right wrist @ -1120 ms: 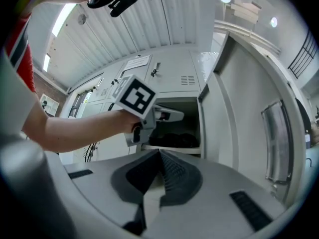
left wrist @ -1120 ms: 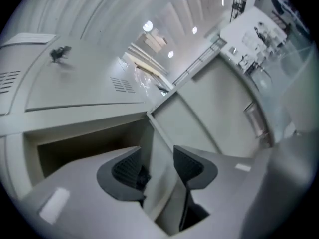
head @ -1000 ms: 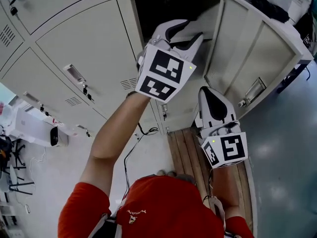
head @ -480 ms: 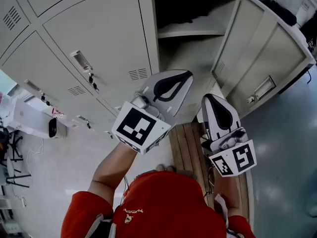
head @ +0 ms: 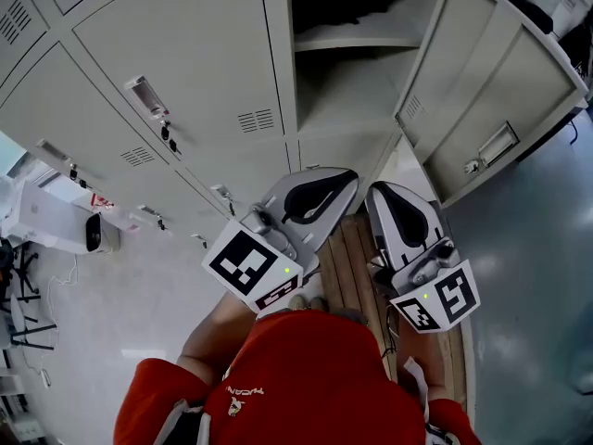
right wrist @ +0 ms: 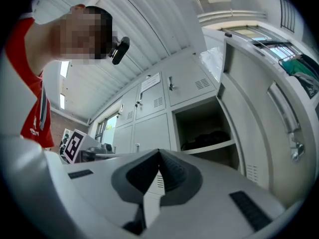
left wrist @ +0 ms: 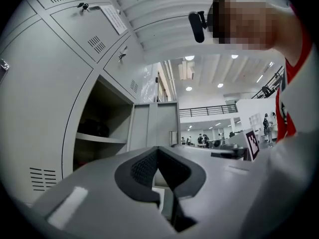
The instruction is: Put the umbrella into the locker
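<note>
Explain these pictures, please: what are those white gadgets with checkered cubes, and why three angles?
No robot here: a person in a red shirt holds a hand-worked clamp in each hand. The head view looks down from a camera on the person's head and shows the left gripper and right gripper. The two gripper views come from cameras riding on each, looking along its jaws. Both pairs of jaws are closed and hold nothing. Ahead stands an open locker; on its shelf lies a dark bundle, probably the umbrella.

Wooden slats (head: 343,267), white box (head: 51,225), hanging keys (head: 165,135)
</note>
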The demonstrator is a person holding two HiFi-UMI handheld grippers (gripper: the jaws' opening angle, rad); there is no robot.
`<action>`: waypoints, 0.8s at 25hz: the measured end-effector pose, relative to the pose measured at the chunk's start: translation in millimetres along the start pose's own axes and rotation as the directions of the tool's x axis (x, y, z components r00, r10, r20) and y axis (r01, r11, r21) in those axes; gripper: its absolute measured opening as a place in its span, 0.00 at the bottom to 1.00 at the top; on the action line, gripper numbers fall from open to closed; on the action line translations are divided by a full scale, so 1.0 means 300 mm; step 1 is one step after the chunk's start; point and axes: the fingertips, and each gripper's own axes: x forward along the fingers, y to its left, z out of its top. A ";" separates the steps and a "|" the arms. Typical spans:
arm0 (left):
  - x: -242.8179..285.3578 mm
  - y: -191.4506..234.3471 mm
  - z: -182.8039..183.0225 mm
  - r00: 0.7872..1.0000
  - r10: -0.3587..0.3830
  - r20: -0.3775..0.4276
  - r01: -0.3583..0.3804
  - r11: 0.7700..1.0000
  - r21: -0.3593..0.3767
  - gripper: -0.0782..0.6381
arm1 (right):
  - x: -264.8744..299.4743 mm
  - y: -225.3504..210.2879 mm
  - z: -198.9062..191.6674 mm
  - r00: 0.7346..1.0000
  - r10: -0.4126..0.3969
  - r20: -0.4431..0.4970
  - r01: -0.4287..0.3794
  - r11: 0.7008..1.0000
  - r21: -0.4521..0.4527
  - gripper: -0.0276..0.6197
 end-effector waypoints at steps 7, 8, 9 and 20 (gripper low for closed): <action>-0.031 -0.007 -0.005 1.000 0.000 0.002 0.000 1.000 -0.008 0.12 | 0.010 0.032 -0.009 0.999 0.030 -0.013 -0.029 0.999 0.019 0.05; -0.033 -0.009 -0.005 1.000 0.000 0.001 0.000 1.000 -0.005 0.12 | 0.011 0.036 -0.009 0.999 0.034 -0.014 -0.034 0.999 0.019 0.05; -0.034 -0.010 -0.006 1.000 0.000 0.000 0.000 1.000 -0.003 0.12 | 0.012 0.039 -0.009 0.999 0.039 -0.015 -0.038 0.999 0.019 0.05; -0.036 -0.019 -0.010 1.000 -0.006 -0.014 0.006 1.000 0.001 0.12 | 0.012 0.044 -0.004 0.999 0.048 -0.016 -0.048 0.999 0.016 0.05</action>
